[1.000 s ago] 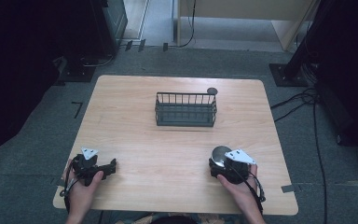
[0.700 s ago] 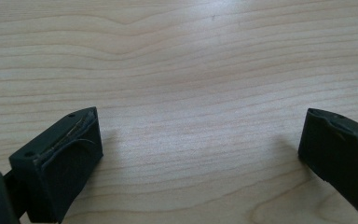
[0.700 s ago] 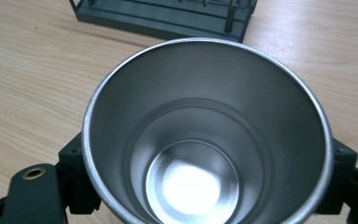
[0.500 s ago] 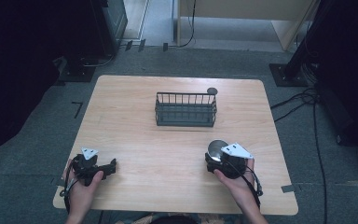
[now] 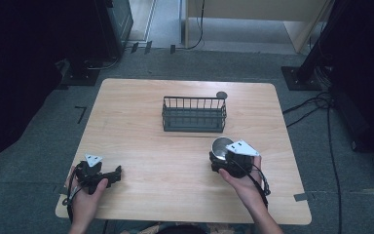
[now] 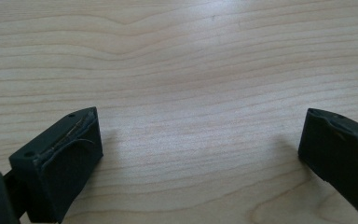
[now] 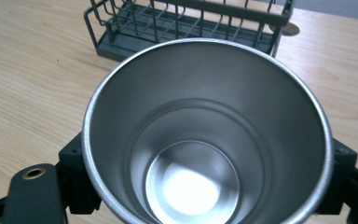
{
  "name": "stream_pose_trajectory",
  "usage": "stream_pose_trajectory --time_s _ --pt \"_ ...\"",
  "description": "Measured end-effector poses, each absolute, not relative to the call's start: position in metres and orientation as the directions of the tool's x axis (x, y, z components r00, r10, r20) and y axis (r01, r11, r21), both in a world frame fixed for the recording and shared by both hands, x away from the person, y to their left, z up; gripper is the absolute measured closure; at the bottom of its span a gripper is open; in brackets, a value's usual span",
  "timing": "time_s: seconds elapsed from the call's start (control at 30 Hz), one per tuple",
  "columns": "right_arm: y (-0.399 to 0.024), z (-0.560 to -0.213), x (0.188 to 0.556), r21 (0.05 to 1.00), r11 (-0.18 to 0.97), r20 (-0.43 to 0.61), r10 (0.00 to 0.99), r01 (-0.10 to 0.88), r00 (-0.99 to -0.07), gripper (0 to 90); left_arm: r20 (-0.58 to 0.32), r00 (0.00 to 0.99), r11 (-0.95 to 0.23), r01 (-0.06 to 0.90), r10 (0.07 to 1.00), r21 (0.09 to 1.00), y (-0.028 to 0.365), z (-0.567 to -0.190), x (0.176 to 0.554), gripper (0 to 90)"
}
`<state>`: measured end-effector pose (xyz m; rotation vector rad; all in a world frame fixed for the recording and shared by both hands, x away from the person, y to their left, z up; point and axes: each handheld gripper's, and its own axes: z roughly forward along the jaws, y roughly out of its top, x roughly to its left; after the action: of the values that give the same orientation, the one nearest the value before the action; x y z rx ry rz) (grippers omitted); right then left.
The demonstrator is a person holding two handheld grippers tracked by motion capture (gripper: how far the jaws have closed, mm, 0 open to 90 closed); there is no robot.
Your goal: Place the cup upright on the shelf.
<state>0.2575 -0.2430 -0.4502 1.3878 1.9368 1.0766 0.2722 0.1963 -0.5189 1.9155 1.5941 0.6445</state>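
Steel cup (image 7: 205,154) clamped upright in the right hand-held gripper (image 5: 226,158).

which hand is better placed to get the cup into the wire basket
The right. The right gripper already clasps the steel cup between its jaws, with the wire basket just ahead. The left gripper is open, empty and farther away.

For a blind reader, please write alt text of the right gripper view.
An empty metal cup, seen from above, sits clamped between the right gripper's black jaws. Behind it, a dark wire basket stands on the wooden table.
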Motion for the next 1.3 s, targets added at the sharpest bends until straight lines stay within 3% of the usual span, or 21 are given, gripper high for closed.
stream_pose_trajectory --time_s 1.3 --pt "-0.224 -0.412 0.322 0.859 0.162 0.022 0.936 0.485 -0.351 18.1 0.01 0.177 -0.135 0.715 0.984 0.686 0.196 -0.519 0.272 0.0"
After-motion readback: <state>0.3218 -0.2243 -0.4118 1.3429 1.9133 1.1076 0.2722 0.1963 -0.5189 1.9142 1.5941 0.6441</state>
